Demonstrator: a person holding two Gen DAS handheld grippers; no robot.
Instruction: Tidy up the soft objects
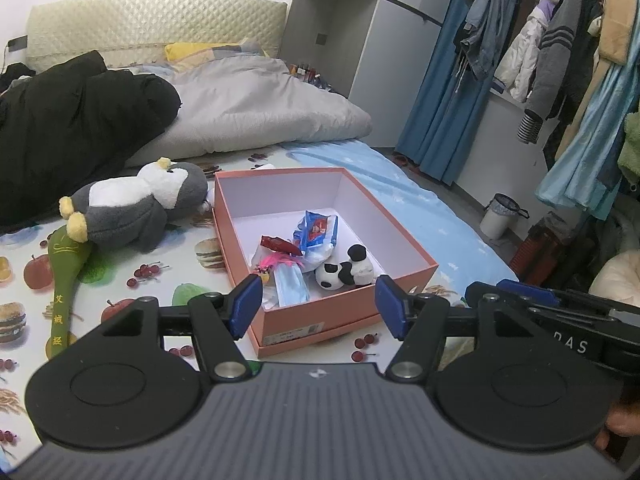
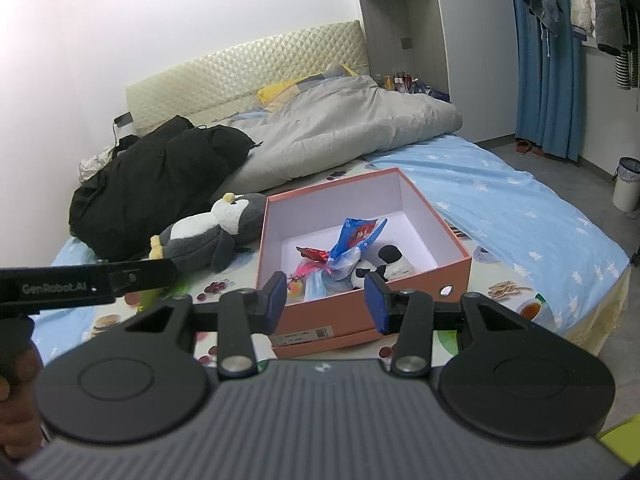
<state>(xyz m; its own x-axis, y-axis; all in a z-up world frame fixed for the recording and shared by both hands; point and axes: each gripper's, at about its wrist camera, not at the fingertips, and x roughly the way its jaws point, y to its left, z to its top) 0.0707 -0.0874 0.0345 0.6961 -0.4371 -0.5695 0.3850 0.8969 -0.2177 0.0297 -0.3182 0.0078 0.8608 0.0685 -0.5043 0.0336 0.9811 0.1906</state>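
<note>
Penguin [image 1: 136,204] beside box [image 1: 320,312] (panda [image 1: 346,270] inside)

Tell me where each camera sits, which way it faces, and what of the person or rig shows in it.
Left wrist: on the left gripper, low over the bed, facing the headboard; open blue fingers frame the pink box; the right gripper enters at right.
Right wrist: on the right gripper, facing the same way from further right; open fingers, the left gripper and a hand at left.
Shared: box, penguin toy, panda toy, grey quilt.
</note>
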